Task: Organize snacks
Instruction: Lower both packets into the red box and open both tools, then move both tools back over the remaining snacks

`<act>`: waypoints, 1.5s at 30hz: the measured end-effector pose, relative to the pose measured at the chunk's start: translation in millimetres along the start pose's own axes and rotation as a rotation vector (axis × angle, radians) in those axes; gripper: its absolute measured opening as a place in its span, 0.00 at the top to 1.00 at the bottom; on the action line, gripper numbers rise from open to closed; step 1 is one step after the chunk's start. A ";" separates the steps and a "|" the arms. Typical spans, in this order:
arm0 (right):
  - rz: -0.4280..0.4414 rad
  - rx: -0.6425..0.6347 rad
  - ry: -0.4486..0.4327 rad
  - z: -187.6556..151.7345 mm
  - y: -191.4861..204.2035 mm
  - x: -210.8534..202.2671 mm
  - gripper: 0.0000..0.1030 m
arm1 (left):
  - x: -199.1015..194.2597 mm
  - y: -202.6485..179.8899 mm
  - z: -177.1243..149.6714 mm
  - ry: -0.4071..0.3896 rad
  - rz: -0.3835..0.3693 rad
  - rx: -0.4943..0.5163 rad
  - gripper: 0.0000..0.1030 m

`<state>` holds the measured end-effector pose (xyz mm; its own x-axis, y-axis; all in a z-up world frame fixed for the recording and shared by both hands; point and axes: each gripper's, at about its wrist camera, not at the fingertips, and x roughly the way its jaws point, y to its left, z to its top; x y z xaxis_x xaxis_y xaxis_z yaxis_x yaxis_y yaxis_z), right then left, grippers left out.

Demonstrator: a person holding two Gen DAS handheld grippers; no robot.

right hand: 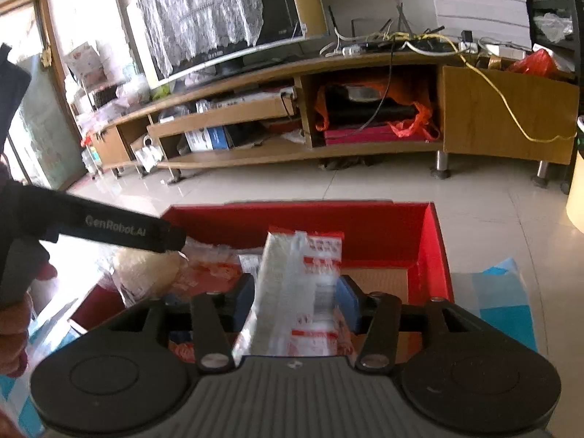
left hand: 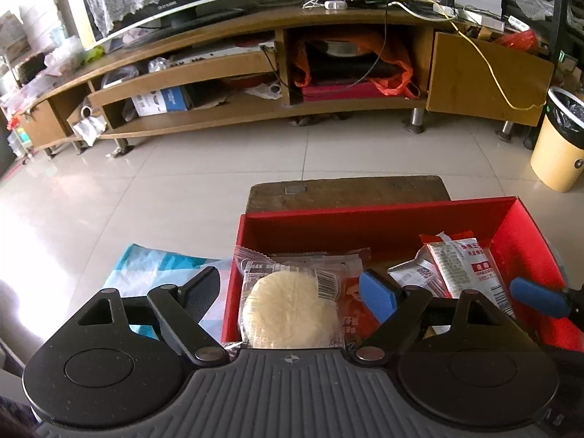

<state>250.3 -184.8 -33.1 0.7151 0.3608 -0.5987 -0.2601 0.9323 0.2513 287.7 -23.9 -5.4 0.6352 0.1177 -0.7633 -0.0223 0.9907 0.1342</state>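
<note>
A red box (left hand: 394,219) stands on a low wooden stool, seen in both views (right hand: 434,241). My left gripper (left hand: 292,292) is open, its fingers wide apart; a clear packet with a round pale cake (left hand: 288,314) lies between them at the box's left end. My right gripper (right hand: 297,297) is shut on a white and red snack packet (right hand: 299,284) and holds it upright over the box. That packet (left hand: 467,270) and the right gripper's blue pad (left hand: 536,295) show in the left wrist view. The left gripper's black finger (right hand: 120,231) reaches over the cake packet (right hand: 146,273).
A blue and white patterned cloth (left hand: 153,266) lies under and beside the box (right hand: 503,292). A long wooden TV stand (left hand: 255,73) with a television and cables lines the far wall. A yellow waste bin (left hand: 558,142) stands on the tiled floor at right.
</note>
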 end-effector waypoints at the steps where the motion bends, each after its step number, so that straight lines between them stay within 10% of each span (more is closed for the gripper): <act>1: -0.003 0.004 -0.011 1.0 0.1 -2.3 0.55 | -2.3 0.9 0.1 0.000 0.000 -0.004 0.15; 20: 0.018 -0.010 -0.057 -6.8 20.1 -67.1 0.54 | -57.5 27.6 -43.5 0.036 -0.076 -0.053 0.14; 45: -0.024 0.152 0.180 -84.9 -0.2 -105.0 0.52 | -50.1 -11.4 -117.3 0.219 -0.165 -0.077 0.14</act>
<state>120.2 -220.9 -34.9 0.5892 0.3497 -0.7284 -0.1343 0.9313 0.3386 165.6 -33.1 -42.9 0.4531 -0.0419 -0.8905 0.0035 0.9990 -0.0451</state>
